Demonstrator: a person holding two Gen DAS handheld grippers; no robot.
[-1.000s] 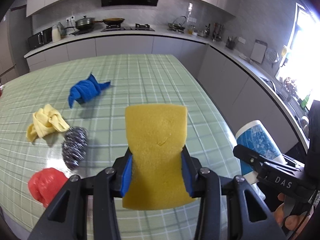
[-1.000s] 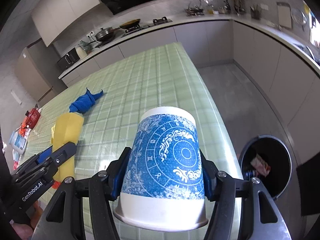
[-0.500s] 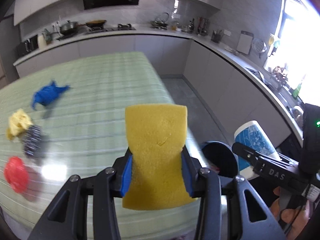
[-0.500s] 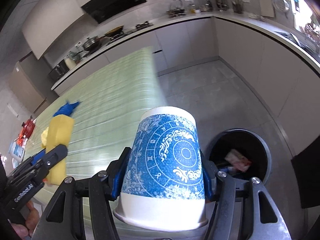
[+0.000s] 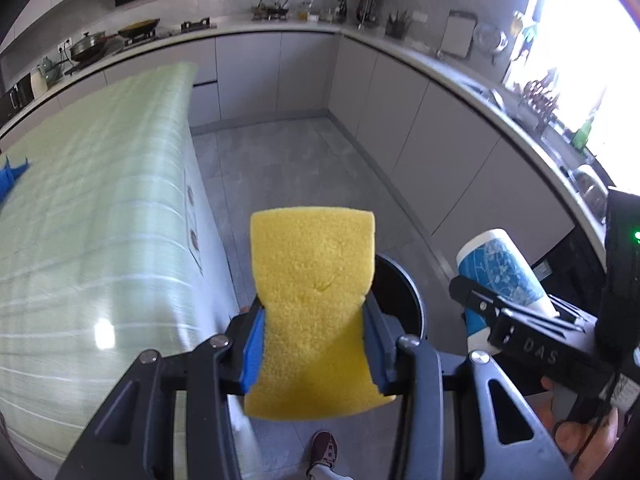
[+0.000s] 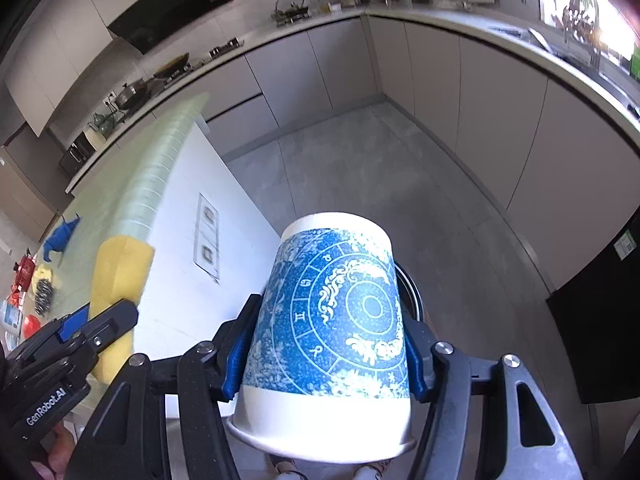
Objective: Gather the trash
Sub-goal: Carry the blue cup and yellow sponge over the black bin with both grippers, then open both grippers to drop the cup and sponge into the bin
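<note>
My left gripper (image 5: 314, 344) is shut on a yellow sponge (image 5: 316, 280) and holds it off the table's end, over the floor, just left of a black round trash bin (image 5: 404, 300) that is mostly hidden behind it. My right gripper (image 6: 326, 348) is shut on a blue-and-white paper cup (image 6: 332, 320), held bottom-forward above the same bin (image 6: 410, 292), which shows only as a dark rim behind the cup. The cup also shows in the left wrist view (image 5: 500, 268), and the sponge in the right wrist view (image 6: 118, 280).
The green-tiled table (image 5: 88, 216) lies to the left with a blue cloth (image 6: 60, 236), a yellow cloth (image 6: 42, 272), a steel scourer (image 6: 42, 296) and a red ball (image 6: 30, 326) on it. Grey cabinets (image 5: 400, 100) ring the grey floor (image 5: 300, 168). My shoe (image 5: 324, 450) is below.
Both grippers have swung right, off the table and out over the floor toward the bin. The bin is now right behind the sponge and the cup. Both grips are unchanged.
</note>
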